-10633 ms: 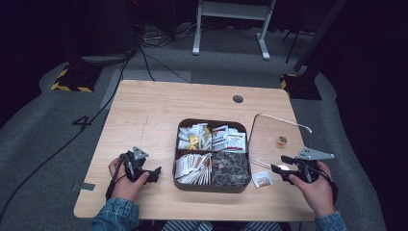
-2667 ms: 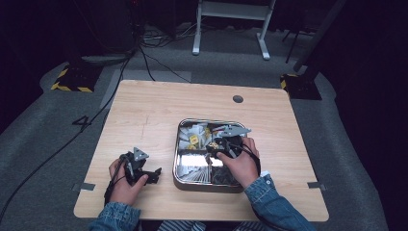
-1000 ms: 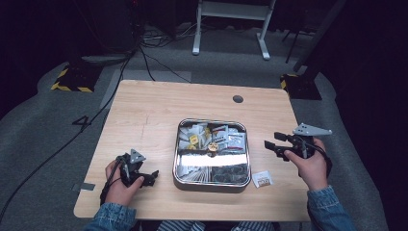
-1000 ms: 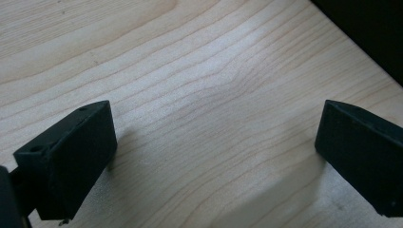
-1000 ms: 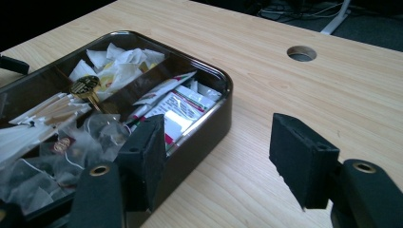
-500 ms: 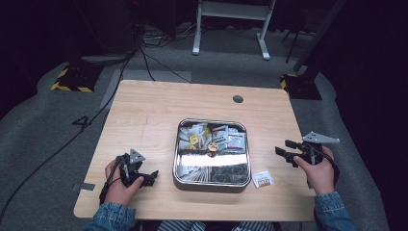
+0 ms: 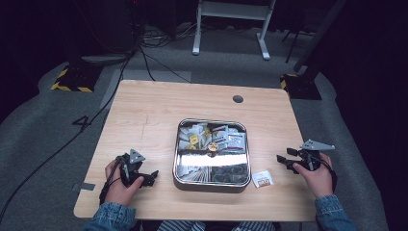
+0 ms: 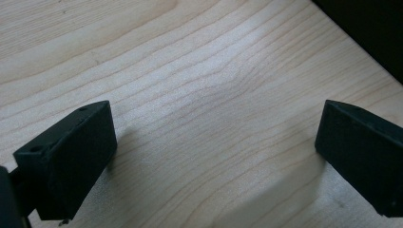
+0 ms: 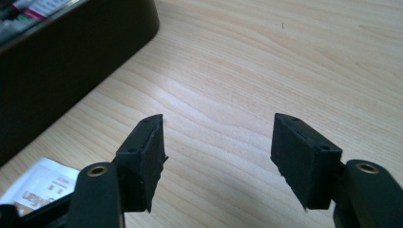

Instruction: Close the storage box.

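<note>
Here is the surface (image 7: 144, 115), pale wood, with a square metal tin (image 7: 211, 152) sitting at its middle, a little toward the near edge. A clear lid with a small knob (image 7: 211, 153) covers the tin, and packets and sachets show through it. Just off the tin's near right corner a small white sachet (image 7: 262, 179) lies flat on the wood, close to the tin but not touching it.

Over at the near left corner, the left gripper (image 7: 150, 177) rests low in the person's hand, jaws spread wide over bare wood with nothing between them. At the right edge, the right gripper (image 7: 284, 160) points toward the tin, jaws also parted and empty. In the right gripper view the sachet (image 9: 33, 183) lies beside the left jaw, with the tin's dark wall (image 9: 71, 57) beyond.
</note>
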Motion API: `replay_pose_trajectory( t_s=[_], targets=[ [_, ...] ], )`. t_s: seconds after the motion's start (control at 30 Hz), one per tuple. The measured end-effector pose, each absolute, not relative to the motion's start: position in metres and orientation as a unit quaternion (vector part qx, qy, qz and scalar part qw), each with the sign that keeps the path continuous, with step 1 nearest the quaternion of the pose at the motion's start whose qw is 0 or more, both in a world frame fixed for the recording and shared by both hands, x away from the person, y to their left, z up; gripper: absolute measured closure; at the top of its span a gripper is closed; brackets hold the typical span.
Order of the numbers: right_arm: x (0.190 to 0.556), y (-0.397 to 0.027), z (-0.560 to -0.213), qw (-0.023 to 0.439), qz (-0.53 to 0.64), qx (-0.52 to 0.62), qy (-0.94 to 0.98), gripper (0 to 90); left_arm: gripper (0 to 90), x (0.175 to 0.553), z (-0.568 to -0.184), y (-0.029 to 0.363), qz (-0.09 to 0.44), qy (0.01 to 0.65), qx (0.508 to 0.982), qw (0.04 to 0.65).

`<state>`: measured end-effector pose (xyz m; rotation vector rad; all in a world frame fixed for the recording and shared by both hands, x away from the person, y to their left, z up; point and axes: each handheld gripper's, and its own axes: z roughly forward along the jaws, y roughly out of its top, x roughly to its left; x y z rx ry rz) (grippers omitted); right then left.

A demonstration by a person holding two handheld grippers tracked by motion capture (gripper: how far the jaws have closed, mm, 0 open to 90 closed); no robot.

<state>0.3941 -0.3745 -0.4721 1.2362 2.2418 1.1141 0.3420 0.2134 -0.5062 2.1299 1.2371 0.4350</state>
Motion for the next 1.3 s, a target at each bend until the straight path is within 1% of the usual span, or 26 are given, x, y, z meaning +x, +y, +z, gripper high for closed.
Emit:
replay_pose_trajectory(
  t_s=[0.2,0.4,0.6,0.7,0.77,0.83,1.3],
  targets=[
    [0.395,-0.376,-0.485,0.175,0.385,0.434,0.795,36.1,0.3,0.342,-0.506,0.213,0.165,0.470,0.808,0.315],
    [0.395,-0.372,-0.493,0.174,0.370,0.430,0.805,33.2,0.3,0.342,-0.506,0.213,0.165,0.470,0.808,0.315],
    [0.395,-0.372,-0.499,0.175,0.355,0.428,0.812,28.1,0.3,0.342,-0.506,0.213,0.165,0.470,0.808,0.315],
    [0.396,-0.371,-0.501,0.180,0.352,0.423,0.815,21.1,0.3,0.342,-0.506,0.213,0.165,0.470,0.808,0.315],
    [0.396,-0.370,-0.504,0.187,0.351,0.423,0.814,12.6,0.3,0.342,-0.506,0.213,0.165,0.470,0.808,0.315],
    [0.397,-0.368,-0.505,0.189,0.349,0.425,0.813,10.6,0.1,0.342,-0.506,0.213,0.164,0.470,0.808,0.315],
    [0.398,-0.368,-0.505,0.187,0.350,0.425,0.814,10.4,0.0,0.343,-0.506,0.213,0.164,0.471,0.808,0.315]
  ],
)
